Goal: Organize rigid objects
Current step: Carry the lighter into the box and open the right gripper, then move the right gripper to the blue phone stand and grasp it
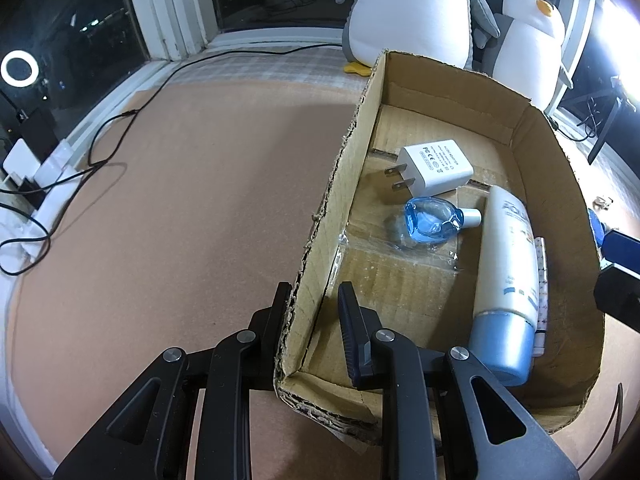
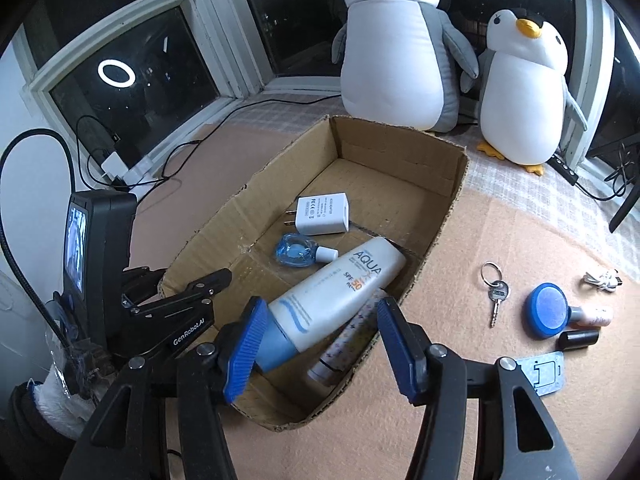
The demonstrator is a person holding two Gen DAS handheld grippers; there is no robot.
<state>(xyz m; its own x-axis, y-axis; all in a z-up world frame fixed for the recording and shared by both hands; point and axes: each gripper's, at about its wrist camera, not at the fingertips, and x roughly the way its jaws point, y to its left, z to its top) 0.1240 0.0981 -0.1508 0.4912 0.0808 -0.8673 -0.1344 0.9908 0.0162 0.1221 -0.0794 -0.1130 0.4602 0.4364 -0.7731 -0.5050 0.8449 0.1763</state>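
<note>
1. Left wrist view: the left gripper [image 1: 314,300] has its black jaws pinching the near left wall of the open brown cardboard box [image 1: 332,216], one jaw outside the wall and one inside.
2. Inside the box lie a white plug-in power adapter [image 1: 438,170], a small clear blue bottle with a white cap [image 1: 434,220] and a white sunscreen tube with a blue cap [image 1: 506,280], the tube along the right wall.
3. Right wrist view: the right gripper [image 2: 318,320] has blue-padded jaws spread; the tube's blue cap end sits between them, close against the left pad and clear of the right one.
4. A patterned slim tube [image 2: 352,336] lies under the sunscreen tube, against the box wall.
5. On the pinkish bench [image 2: 460,420] to the right of the box rest a key on a ring [image 2: 498,294], a round blue-topped item [image 2: 546,316] and a small black cylinder [image 2: 578,338].
6. Two plush penguins [image 2: 394,48] stand behind the box by the window.
</note>
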